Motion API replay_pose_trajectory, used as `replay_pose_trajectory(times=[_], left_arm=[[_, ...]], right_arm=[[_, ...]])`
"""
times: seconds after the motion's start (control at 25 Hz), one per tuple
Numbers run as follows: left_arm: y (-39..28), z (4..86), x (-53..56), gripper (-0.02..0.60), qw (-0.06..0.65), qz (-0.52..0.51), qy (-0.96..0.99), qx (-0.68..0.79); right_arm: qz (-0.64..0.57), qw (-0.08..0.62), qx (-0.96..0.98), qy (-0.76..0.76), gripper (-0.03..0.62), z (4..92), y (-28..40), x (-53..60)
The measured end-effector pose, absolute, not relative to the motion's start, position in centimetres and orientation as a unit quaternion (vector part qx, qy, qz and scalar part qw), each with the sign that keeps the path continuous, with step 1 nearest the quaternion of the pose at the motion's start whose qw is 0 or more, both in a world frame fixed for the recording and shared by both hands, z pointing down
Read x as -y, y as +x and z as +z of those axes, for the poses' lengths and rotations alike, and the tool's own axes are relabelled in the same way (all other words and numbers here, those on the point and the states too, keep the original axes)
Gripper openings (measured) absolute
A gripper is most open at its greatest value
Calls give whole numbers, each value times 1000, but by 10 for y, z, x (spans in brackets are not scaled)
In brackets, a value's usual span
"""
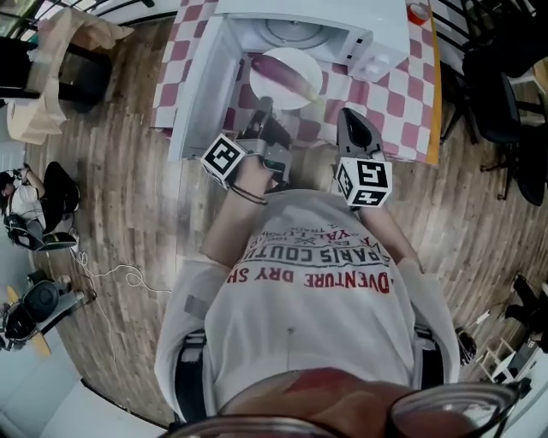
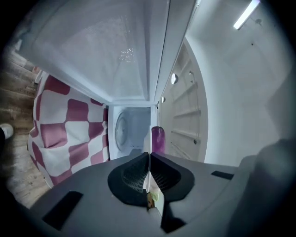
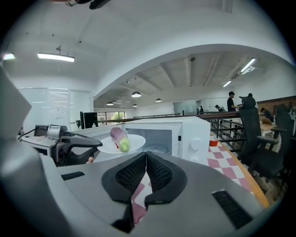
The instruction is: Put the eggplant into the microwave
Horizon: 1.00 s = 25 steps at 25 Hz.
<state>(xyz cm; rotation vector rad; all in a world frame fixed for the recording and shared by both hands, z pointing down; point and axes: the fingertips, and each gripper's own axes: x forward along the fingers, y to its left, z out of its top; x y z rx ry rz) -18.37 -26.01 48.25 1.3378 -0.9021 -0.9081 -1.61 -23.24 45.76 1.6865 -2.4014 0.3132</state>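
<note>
A purple eggplant (image 1: 286, 73) with a green stem end lies on a white plate (image 1: 301, 92). My left gripper (image 1: 264, 109) is shut on the plate's near rim and holds it level in front of the open white microwave (image 1: 360, 34). In the left gripper view the plate shows edge-on between the pads, with the eggplant (image 2: 157, 139) beyond them and the microwave cavity (image 2: 132, 129) straight behind. The right gripper (image 1: 351, 118) is shut on nothing, to the right of the plate. From it I see the eggplant (image 3: 120, 138), the plate (image 3: 134, 142) and the left gripper (image 3: 95, 144).
The microwave door (image 1: 199, 85) stands open to the left. The microwave sits on a table with a red and white checked cloth (image 1: 402, 103). A red cup (image 1: 418, 12) stands right of the microwave. Black office chairs (image 1: 505, 94) are at the right, on the wooden floor.
</note>
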Motion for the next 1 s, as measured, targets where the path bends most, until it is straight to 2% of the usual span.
replay_pose_trajectory(times=[0.48, 1.0], left_arm=[[-179, 510, 320, 34, 644, -344, 575, 368], [-162, 555, 381, 34, 636, -368, 540, 411]], right_arm=[[125, 114, 775, 609, 26, 478, -31, 287], [132, 152, 801, 565, 26, 502, -17, 331]])
